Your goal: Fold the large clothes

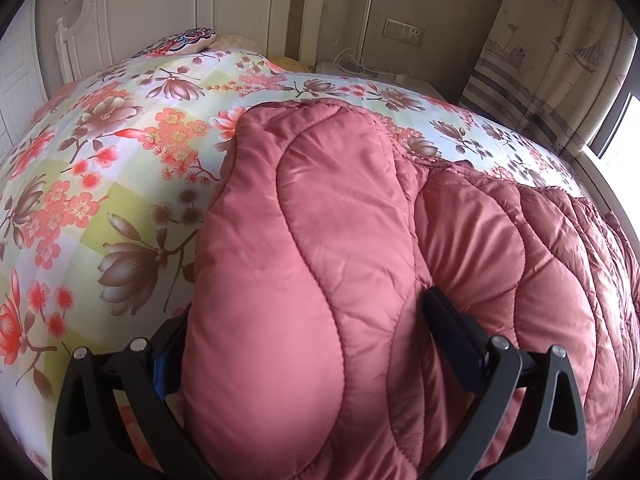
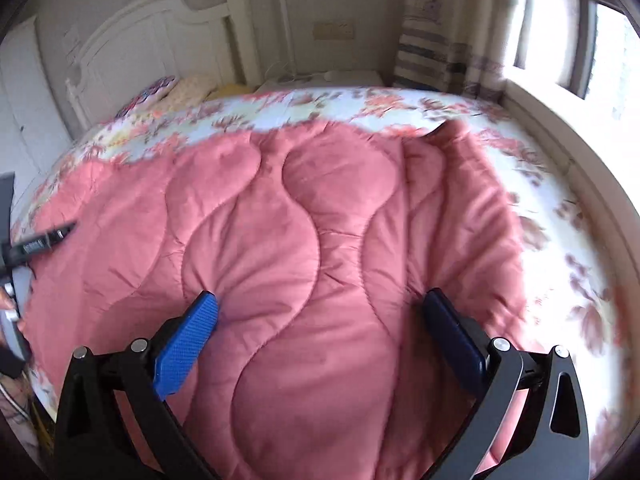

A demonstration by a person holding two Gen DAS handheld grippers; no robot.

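A pink quilted padded garment (image 1: 340, 240) lies on a floral bedspread (image 1: 100, 168). In the left wrist view a thick folded part of it bulges up between the wide-set fingers of my left gripper (image 1: 308, 320); the left finger is mostly hidden behind the fabric, and I cannot tell whether the fingers press on it. In the right wrist view the garment (image 2: 280, 240) lies spread flat across the bed. My right gripper (image 2: 320, 312) is open just above it, with blue pads (image 2: 188, 344) apart. The left gripper shows at the left edge of the right wrist view (image 2: 40, 240).
A white headboard (image 1: 160, 0) and pillows (image 1: 188, 40) stand at the far end of the bed. A white nightstand (image 1: 360, 70) with cables stands beside it. Curtains (image 1: 560, 60) and a window (image 2: 612, 60) are on the right. The right wrist view is motion-blurred.
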